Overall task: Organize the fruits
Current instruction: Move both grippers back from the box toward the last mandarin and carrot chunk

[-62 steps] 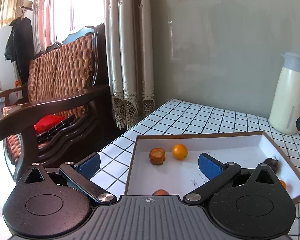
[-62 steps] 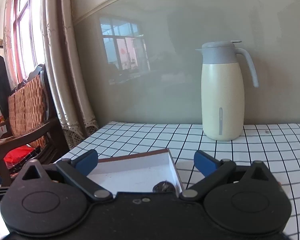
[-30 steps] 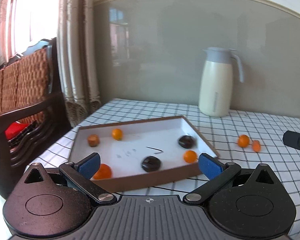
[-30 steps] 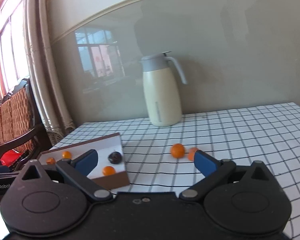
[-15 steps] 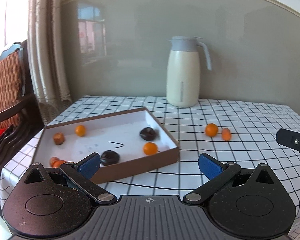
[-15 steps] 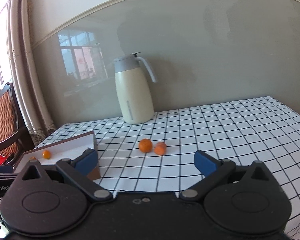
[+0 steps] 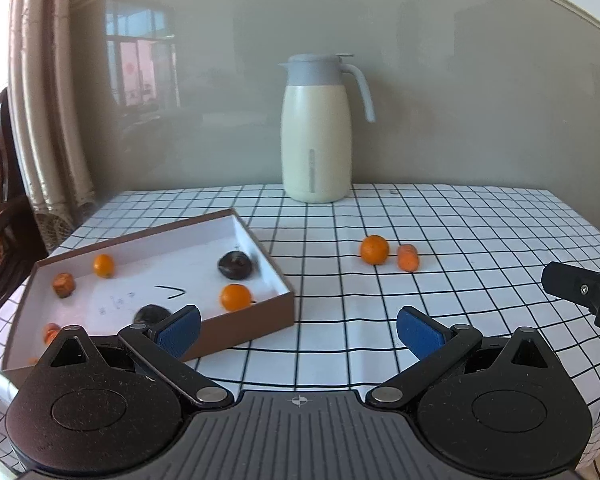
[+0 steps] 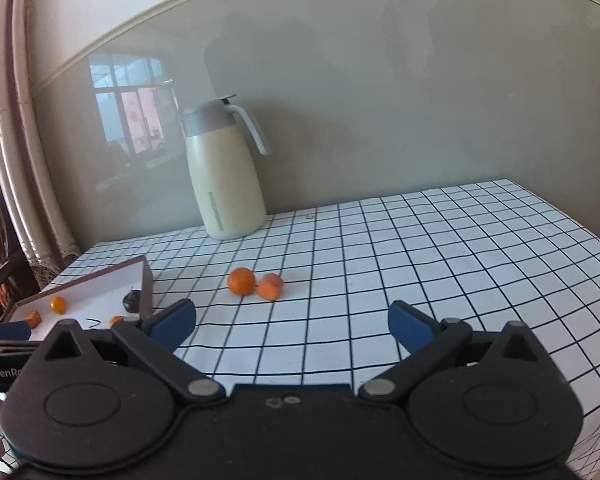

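2 loose fruits: round orange [image 8: 241, 281] judged light, firm, roll-prone | being best taken across its middle | right gripper [image 8: 291, 326], left gripper [image 7: 299, 330] both being held agape, empty | tray [image 7: 260, 312] nearby.

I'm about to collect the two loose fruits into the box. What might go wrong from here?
The round orange sits free on the smooth tablecloth and could roll when nudged. The orange piece lies right beside it, so closing on one may knock the other. Fruits already in the box could be struck on release.
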Tool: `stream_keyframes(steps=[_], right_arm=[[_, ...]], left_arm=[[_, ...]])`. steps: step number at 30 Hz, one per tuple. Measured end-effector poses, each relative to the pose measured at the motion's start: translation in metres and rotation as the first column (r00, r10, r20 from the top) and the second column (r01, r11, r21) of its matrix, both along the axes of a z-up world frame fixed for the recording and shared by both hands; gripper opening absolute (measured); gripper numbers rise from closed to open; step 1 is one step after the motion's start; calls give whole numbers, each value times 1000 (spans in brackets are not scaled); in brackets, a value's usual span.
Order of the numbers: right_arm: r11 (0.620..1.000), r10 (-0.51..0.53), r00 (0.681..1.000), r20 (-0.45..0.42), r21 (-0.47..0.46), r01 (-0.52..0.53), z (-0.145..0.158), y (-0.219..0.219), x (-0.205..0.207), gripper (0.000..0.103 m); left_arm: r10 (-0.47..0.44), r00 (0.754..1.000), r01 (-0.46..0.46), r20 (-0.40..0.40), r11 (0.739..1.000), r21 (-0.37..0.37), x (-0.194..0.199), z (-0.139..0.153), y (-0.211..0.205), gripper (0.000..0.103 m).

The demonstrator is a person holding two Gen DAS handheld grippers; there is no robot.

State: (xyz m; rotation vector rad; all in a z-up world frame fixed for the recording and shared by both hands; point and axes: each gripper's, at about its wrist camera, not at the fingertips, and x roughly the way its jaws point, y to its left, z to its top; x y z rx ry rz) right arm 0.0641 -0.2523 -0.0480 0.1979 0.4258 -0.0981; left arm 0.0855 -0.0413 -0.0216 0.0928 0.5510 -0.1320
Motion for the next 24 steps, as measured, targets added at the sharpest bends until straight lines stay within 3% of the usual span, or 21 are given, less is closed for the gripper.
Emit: stream_keyframes(steps=[24], right_arm=[[999,-50,998,-43,12,51,-23,-24,28,96]], left_arm=[[-36,999,37,-20,999,20,38,-20,-37,103]])
